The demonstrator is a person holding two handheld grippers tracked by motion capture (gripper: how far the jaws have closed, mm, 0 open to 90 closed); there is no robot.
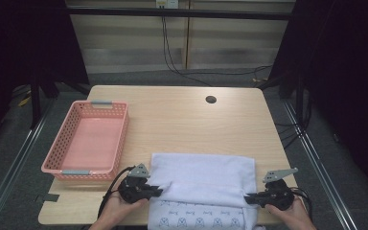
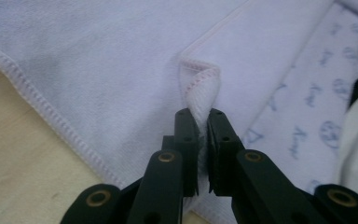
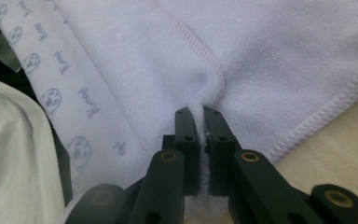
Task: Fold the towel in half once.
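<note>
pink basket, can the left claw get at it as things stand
Probably not yet: the left claw is shut on the white towel's edge. The pink plastic basket sits close beside it, nothing between.

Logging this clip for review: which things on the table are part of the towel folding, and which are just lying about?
In use:
- white towel, folded edge pinched at both ends
- left gripper, shut on the towel
- right gripper, shut on the towel

Lying about:
- pink basket, apart from the towel
- table
</note>
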